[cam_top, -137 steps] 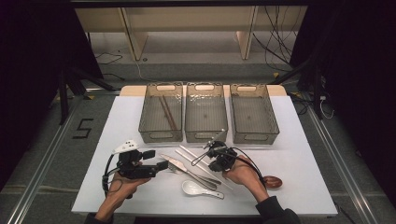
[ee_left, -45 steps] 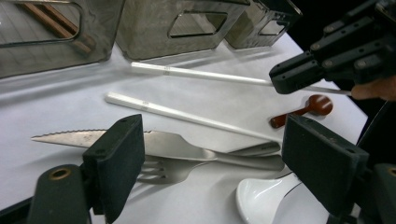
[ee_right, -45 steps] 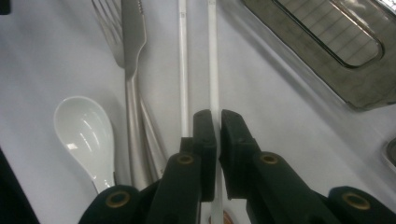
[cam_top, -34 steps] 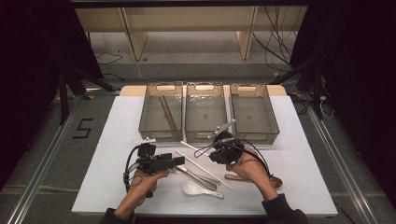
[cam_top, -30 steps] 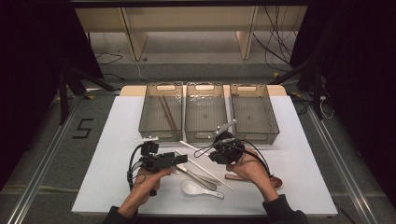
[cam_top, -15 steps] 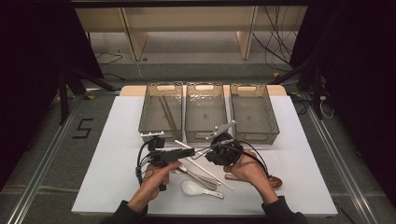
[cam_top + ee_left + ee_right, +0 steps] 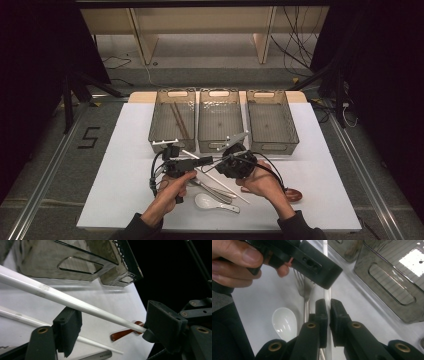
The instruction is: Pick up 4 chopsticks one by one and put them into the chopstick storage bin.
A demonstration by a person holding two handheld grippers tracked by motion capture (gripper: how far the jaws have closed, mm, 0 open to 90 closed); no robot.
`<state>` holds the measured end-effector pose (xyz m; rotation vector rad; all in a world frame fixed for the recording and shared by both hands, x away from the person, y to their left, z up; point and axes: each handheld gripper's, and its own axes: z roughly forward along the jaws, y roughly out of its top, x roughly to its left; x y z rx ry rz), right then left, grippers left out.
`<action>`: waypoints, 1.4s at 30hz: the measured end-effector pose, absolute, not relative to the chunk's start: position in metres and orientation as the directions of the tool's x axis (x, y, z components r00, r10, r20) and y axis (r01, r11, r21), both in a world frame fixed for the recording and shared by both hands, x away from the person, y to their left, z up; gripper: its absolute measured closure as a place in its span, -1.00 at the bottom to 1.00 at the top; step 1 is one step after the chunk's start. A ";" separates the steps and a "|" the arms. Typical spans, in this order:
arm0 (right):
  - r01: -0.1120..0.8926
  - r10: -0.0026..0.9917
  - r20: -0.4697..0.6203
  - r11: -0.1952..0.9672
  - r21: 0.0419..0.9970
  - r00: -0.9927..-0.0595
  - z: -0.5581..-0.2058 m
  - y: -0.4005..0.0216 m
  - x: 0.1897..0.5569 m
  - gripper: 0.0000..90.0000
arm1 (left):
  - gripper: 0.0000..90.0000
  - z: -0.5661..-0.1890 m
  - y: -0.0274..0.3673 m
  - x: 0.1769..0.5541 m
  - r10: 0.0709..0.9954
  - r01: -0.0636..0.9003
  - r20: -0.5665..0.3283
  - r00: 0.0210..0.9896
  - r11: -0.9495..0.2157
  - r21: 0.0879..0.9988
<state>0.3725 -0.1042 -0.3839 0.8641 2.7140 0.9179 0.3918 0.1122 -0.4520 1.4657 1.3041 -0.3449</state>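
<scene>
My right gripper [image 7: 327, 305] is shut on a white chopstick [image 7: 327, 291], pinching it near one end above the table. In the left gripper view that chopstick [image 7: 62, 298] runs slantwise between the jaws of my left gripper [image 7: 115, 325]. Those jaws have just been closing with the chopstick between them, and a gap still shows at the left pad [image 7: 68, 331]. In the high view the left gripper [image 7: 207, 161] points right at the right gripper [image 7: 223, 165], in front of the middle bin [image 7: 220, 95].
Three clear bins stand in a row at the back; the left bin [image 7: 162, 125] holds brown chopsticks [image 7: 179, 120]. On the white table lie another white chopstick [image 7: 25, 318], a fork [image 7: 305, 290], a white spoon [image 7: 210, 202] and a reddish-brown spoon [image 7: 292, 194].
Both grippers have come up from the front of the table toward the middle. Over the last second the left gripper edged right until its jaws straddle the chopstick in the right gripper.
</scene>
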 end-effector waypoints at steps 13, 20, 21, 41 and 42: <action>0.455 0.558 0.036 0.637 0.622 -0.829 -0.383 -0.104 0.370 0.91 | 0.07 -0.453 0.113 0.392 0.476 0.845 -0.816 0.328 0.239 0.479; 0.451 0.554 0.041 0.630 0.632 -0.832 -0.383 -0.105 0.369 0.91 | 0.35 -0.456 0.116 0.393 0.439 0.852 -0.843 0.313 0.262 0.453; 0.453 0.555 0.044 0.628 0.633 -0.831 -0.383 -0.105 0.369 0.91 | 0.38 -0.456 0.116 0.393 0.431 0.854 -0.847 0.311 0.264 0.448; 0.456 0.550 0.080 0.593 0.663 -0.832 -0.387 -0.108 0.368 0.88 | 0.86 -0.449 0.121 0.393 0.306 0.861 -0.891 0.335 0.285 0.421; 0.462 0.554 0.085 0.589 0.663 -0.828 -0.387 -0.108 0.369 0.87 | 0.86 -0.448 0.121 0.392 0.317 0.858 -0.885 0.340 0.281 0.430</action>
